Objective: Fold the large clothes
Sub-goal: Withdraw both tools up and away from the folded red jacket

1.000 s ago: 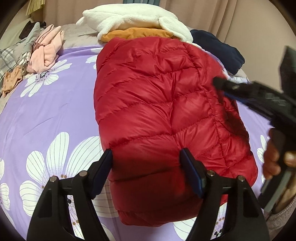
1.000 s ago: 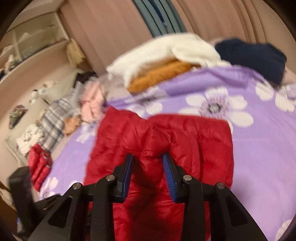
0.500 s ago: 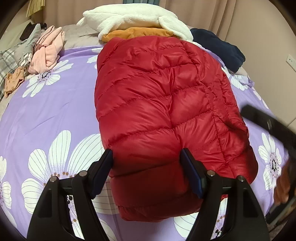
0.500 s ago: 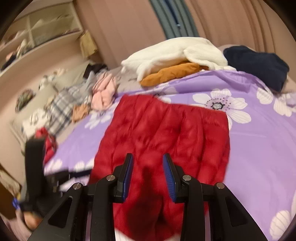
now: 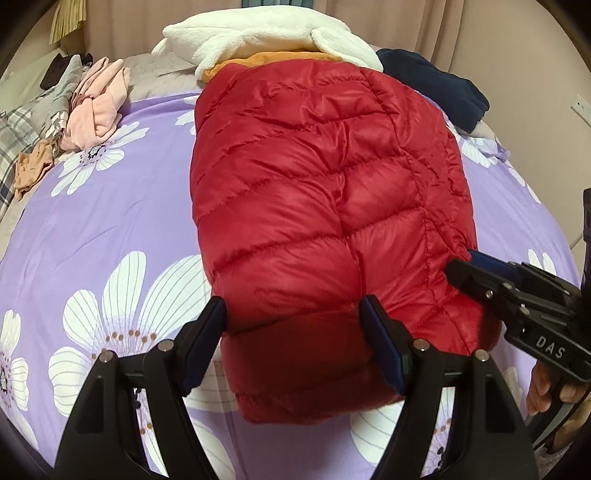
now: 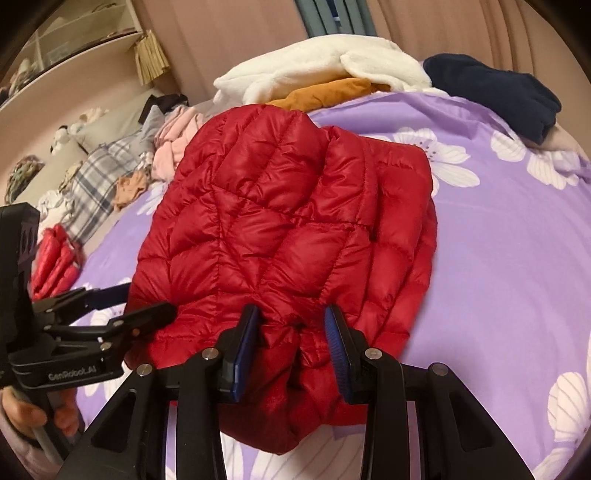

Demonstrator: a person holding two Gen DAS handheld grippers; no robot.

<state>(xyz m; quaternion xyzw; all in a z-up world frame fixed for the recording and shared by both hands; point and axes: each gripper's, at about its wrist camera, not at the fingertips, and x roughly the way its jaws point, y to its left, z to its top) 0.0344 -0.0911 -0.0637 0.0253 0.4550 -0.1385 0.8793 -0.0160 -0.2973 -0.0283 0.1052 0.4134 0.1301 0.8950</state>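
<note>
A red quilted down jacket lies folded lengthwise on the purple flowered bedspread. My left gripper stands wide across its near end, one pad at the jacket's left edge and the other pressed into the puffy top. In the right wrist view the jacket fills the middle. There my right gripper is shut on a puckered bunch of its near edge, and the left gripper straddles the near left corner. The left wrist view shows the right gripper at the jacket's right side, held by a hand.
At the bed's far end lie a white fleece, an orange garment and a navy garment. Pink clothes and plaid cloth are piled at the left, with another red garment. Shelves stand behind.
In the left wrist view the right gripper has come down from the upper right to the jacket's near right side. The left gripper and the jacket's near end have kept still.
</note>
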